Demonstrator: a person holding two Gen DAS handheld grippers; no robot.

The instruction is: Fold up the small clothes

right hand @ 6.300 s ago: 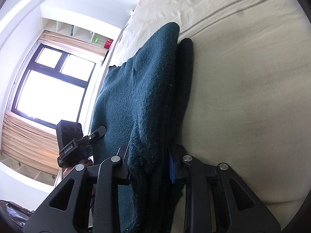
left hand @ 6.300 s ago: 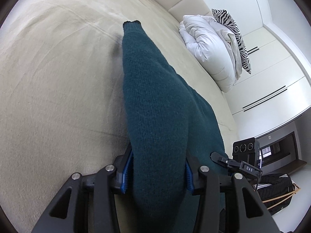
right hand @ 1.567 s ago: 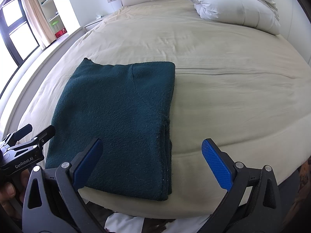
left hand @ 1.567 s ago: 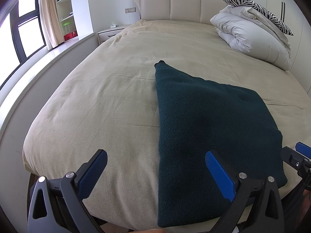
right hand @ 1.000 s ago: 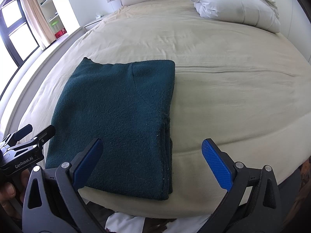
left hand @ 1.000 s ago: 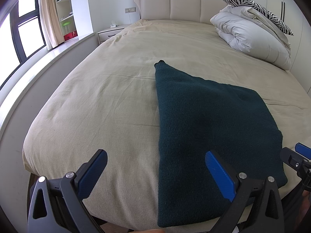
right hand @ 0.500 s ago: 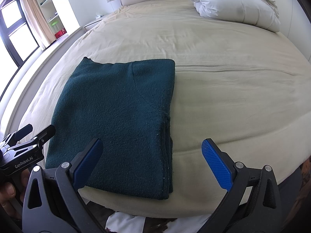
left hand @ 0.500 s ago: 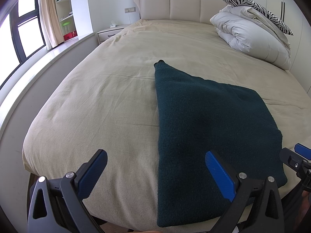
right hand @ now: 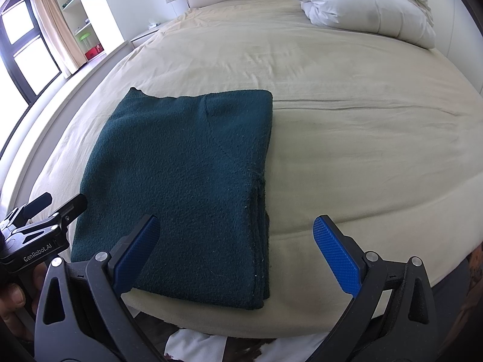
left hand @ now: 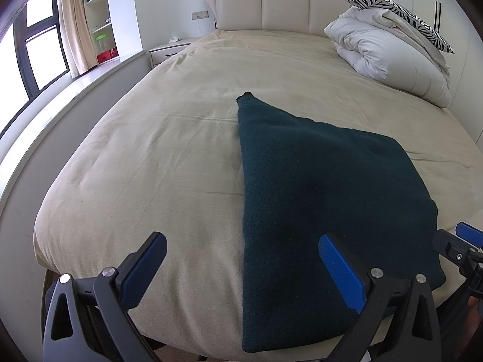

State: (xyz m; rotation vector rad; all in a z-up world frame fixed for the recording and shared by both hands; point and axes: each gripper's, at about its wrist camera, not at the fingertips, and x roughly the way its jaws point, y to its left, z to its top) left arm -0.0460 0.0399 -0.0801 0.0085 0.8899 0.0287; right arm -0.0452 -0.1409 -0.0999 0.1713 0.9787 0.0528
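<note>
A dark green knitted sweater (left hand: 317,199) (right hand: 187,187) lies folded into a flat rectangle near the foot edge of the beige bed (left hand: 151,163) (right hand: 362,150). My left gripper (left hand: 241,259) hovers open over the bed's foot edge, its blue pads wide apart, the right pad above the sweater's near left part. My right gripper (right hand: 235,241) is open too, held above the sweater's near right corner. Nothing is held in either. The left gripper (right hand: 39,232) shows at the left edge of the right wrist view, and the right gripper (left hand: 459,247) at the right edge of the left wrist view.
A white duvet (left hand: 389,57) (right hand: 362,6) with a zebra pillow (left hand: 401,12) is piled at the head right. A padded headboard (left hand: 271,9), a nightstand (left hand: 169,48), shelves and a window (left hand: 36,45) are at the left. White cloth (right hand: 193,347) lies below the bed edge.
Earlier both grippers were shut on the sweater, drawing it over the bed. They have let go and pulled back; over the last second nothing has visibly moved.
</note>
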